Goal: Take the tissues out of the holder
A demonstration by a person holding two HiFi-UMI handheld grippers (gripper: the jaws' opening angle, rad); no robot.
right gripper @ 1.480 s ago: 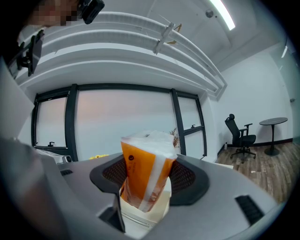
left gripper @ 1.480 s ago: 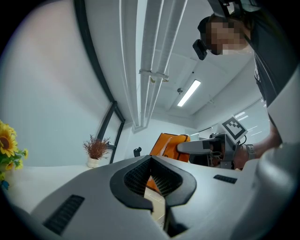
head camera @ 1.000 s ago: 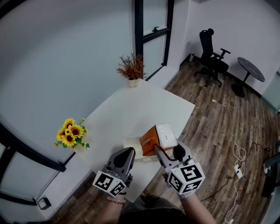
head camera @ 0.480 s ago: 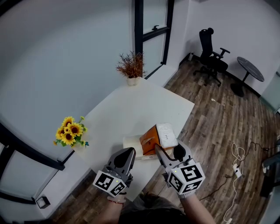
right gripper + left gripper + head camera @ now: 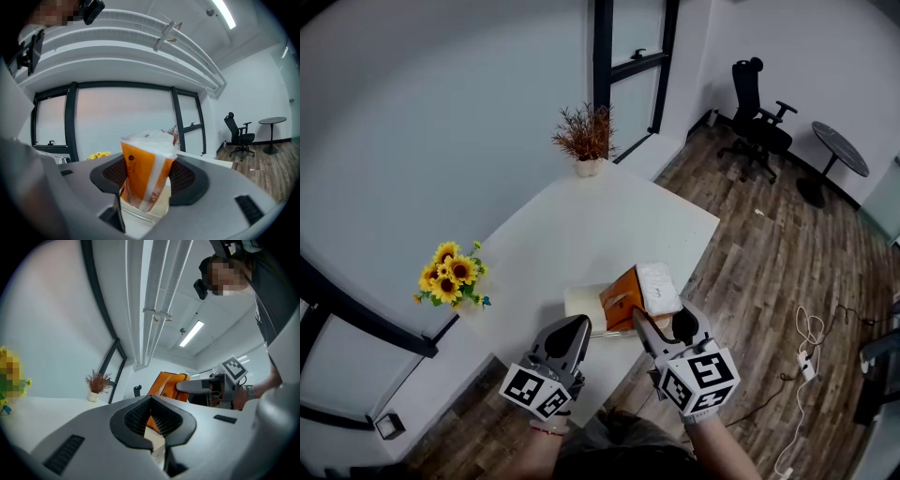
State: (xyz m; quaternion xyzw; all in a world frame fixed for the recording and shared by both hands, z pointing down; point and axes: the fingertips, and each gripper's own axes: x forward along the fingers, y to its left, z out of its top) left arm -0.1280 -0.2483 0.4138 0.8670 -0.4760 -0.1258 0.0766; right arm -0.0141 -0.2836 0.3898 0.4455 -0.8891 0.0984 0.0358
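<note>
An orange tissue pack [image 5: 623, 298] with a white top face stands tilted, its lower end in a cream holder [image 5: 579, 303] near the table's front edge. My right gripper [image 5: 660, 320] is shut on the pack, one jaw on each side. In the right gripper view the tissue pack [image 5: 143, 171] rises between the dark pads [image 5: 185, 177], with the holder [image 5: 152, 213] under it. My left gripper [image 5: 578, 325] has narrow jaws closed at the holder's near left edge. In the left gripper view a strip of the cream holder [image 5: 158, 442] fills the slit between them.
The white table [image 5: 581, 234] carries a pot of dried red plants [image 5: 584, 141] at its far corner and sunflowers [image 5: 450, 277] at its left edge. Wooden floor lies to the right, with an office chair [image 5: 757, 112], a small round table [image 5: 839, 150] and a cable with a power strip [image 5: 811, 361].
</note>
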